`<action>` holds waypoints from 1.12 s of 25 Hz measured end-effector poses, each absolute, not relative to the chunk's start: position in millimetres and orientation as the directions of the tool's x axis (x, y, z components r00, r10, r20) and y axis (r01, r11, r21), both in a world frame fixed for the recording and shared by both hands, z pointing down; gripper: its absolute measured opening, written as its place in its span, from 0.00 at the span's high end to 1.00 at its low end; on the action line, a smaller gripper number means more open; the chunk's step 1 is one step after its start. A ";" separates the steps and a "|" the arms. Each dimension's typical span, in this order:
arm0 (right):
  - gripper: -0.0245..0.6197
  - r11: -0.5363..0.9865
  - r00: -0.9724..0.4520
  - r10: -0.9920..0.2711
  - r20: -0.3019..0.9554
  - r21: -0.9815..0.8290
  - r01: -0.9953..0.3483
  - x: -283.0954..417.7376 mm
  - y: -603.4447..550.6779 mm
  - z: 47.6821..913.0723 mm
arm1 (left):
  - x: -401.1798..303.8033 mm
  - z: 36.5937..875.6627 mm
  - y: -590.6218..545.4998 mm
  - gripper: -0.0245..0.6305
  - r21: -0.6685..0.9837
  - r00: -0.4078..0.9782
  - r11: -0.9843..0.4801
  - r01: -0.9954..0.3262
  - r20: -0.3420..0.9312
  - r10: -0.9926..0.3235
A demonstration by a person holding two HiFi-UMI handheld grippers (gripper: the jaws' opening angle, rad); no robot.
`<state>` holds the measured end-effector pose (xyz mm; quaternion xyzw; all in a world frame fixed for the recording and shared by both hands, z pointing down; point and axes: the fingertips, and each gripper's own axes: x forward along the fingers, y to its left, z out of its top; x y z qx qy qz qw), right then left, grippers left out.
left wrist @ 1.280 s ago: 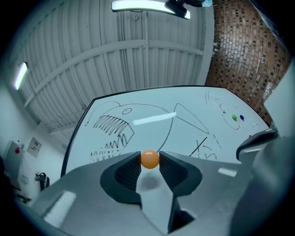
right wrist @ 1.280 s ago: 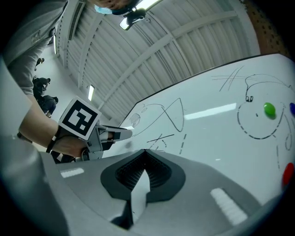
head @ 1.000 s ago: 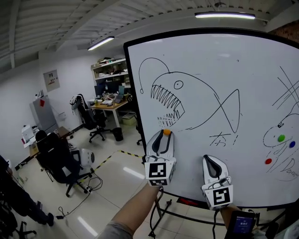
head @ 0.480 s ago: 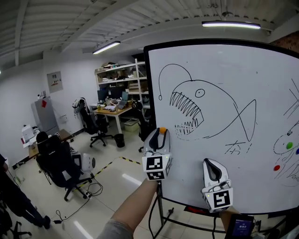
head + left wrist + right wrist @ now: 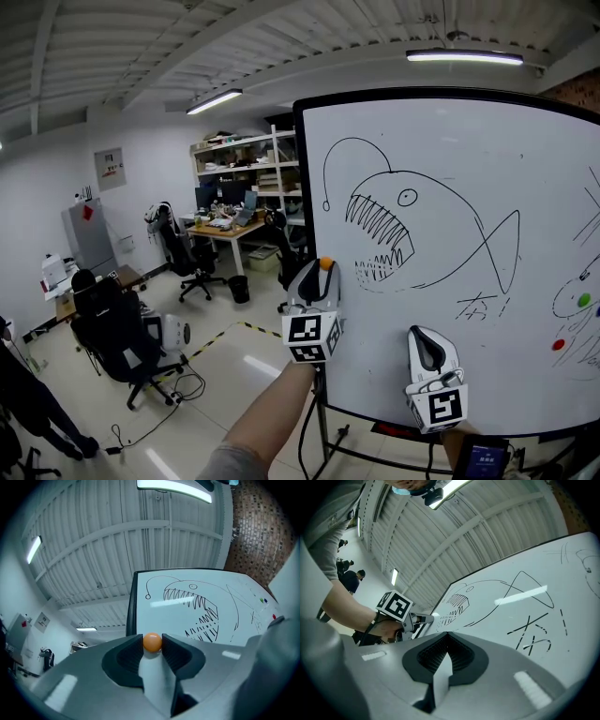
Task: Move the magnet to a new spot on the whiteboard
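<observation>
Whiteboard (image 5: 487,187) with a fish sketch (image 5: 403,234) ahead — left tool (image 5: 322,272) pinches the orange magnet (image 5: 152,641); seat it flat on bare white before letting go — right tool (image 5: 424,334) closed, empty.

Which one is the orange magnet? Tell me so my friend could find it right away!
Find the big whiteboard with the toothy fish drawn on it. By its left edge, the left gripper pinches a small round ball between its jaws: the orange magnet. The green magnet and red magnet sit far right on the board, and nothing holds them.
</observation>
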<state>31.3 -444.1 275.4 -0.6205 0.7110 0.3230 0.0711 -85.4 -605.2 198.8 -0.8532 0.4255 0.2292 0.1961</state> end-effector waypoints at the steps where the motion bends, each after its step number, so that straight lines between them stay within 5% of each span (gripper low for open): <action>1: 0.95 0.020 -0.222 -0.838 -0.499 0.379 -0.925 31.0 -445.1 276.2 | -85.5 198.7 -605.3 0.78 -0.140 0.537 -0.566 -0.812 -0.559 -0.632; 22: 0.95 0.039 -0.183 -0.854 -0.487 0.292 -0.956 44.7 -437.3 282.2 | -87.7 202.5 -586.4 0.79 -0.153 0.518 -0.541 -0.827 -0.582 -0.626; 28: 0.95 -0.023 -0.134 -0.865 -0.483 0.306 -0.952 83.7 -418.4 288.6 | -54.3 208.8 -546.3 0.94 -0.199 0.546 -0.549 -0.812 -0.592 -0.593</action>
